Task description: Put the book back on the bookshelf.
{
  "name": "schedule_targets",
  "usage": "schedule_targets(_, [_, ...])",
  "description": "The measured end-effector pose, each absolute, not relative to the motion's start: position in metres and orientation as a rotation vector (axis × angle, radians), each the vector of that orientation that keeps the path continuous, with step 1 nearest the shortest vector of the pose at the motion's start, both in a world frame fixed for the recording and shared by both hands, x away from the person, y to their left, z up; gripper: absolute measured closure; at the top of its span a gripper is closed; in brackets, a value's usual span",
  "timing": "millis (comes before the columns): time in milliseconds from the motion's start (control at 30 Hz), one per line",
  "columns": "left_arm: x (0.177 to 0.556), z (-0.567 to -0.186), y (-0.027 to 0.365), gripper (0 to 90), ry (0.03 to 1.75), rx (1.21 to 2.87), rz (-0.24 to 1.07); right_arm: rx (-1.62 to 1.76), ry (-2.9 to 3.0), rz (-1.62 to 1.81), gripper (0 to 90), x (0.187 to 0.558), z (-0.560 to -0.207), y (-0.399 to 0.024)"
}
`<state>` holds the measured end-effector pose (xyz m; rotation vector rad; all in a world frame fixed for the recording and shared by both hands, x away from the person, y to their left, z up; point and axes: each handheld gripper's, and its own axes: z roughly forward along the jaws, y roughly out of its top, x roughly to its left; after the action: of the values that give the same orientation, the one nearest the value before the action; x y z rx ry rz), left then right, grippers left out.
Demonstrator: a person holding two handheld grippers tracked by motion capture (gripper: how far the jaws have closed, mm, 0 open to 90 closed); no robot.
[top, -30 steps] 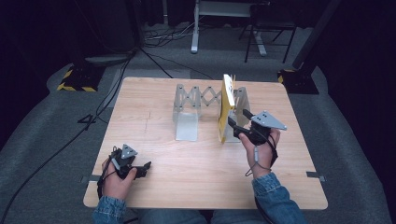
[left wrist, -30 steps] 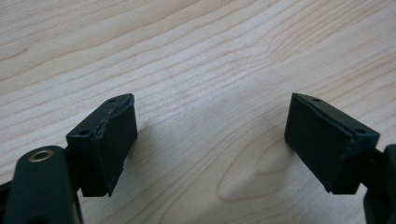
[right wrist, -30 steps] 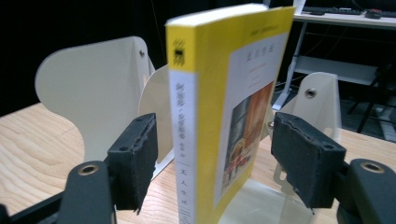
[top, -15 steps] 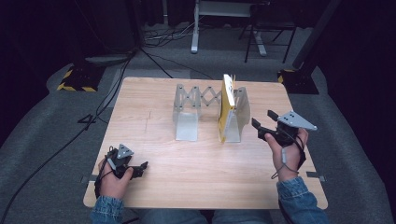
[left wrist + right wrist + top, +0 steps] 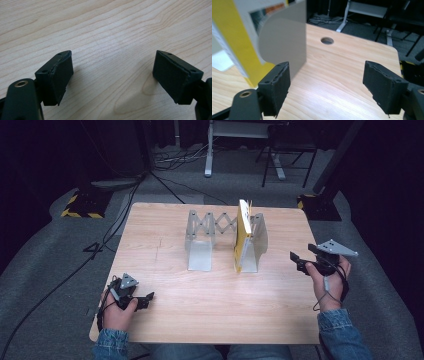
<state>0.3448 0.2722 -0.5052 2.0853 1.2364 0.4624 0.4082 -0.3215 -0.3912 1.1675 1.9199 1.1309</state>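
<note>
A yellow book (image 5: 242, 235) stands upright in a grey metal accordion book rack (image 5: 210, 226), leaning on the rack's right end plate (image 5: 259, 242). My right gripper (image 5: 304, 256) hovers near the table's right edge, a short way right of the book. It is open, its jaws have just been opening, and nothing is between them. The right gripper view has the gripper (image 5: 327, 87) with the book (image 5: 234, 37) and the grey end plate (image 5: 284, 42) ahead on the left. My left gripper (image 5: 145, 300) rests low at the table's front left, open (image 5: 112, 77) over bare wood.
The wooden table (image 5: 160, 230) has a round cable hole (image 5: 327, 40) near its far right corner. Cables (image 5: 125, 215) trail over the grey floor at the left. A striped box (image 5: 80, 205) and a dark box (image 5: 320, 205) sit off the far corners.
My right gripper has drawn away from the book to the right, toward the table edge, and its jaws stand wider. The book stays upright in the rack. The left gripper barely shifted.
</note>
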Motion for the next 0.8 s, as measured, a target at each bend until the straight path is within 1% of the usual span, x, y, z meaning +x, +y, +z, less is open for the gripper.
schedule_targets(133, [0.345,-0.505,0.273,17.2,1.239,2.085,0.466,1.219,1.934,1.081,20.7,0.413,-0.403,-0.34])
schedule_targets(200, [0.345,-0.505,0.272,17.2,1.24,2.084,0.466,1.222,1.939,1.078,20.4,0.415,-0.406,-0.342])
schedule_targets(300, [0.345,-0.505,0.273,17.2,1.239,2.085,0.466,1.25,1.947,1.06,18.7,0.42,-0.42,-0.353])
schedule_targets(333, [0.345,-0.505,0.273,17.3,1.243,2.081,0.473,1.29,1.956,1.047,18.3,0.425,-0.434,-0.363])
schedule_targets(400, [0.345,-0.505,0.273,17.3,1.243,2.081,0.478,1.299,1.962,1.038,18.3,0.426,-0.439,-0.366])
schedule_targets(533, [0.345,-0.506,0.272,17.2,1.256,2.068,0.474,1.349,1.984,0.994,18.5,0.43,-0.461,-0.38])
schedule_targets(633, [0.345,-0.506,0.272,17.2,1.257,2.067,0.474,1.355,2.01,0.982,19.1,0.429,-0.466,-0.381])
schedule_targets(667, [0.345,-0.506,0.272,17.2,1.257,2.067,0.474,1.344,2.059,0.963,17.7,0.427,-0.473,-0.381])
schedule_targets(800, [0.345,-0.506,0.272,17.2,1.256,2.068,0.475,1.359,2.101,0.951,17.5,0.424,-0.483,-0.382])
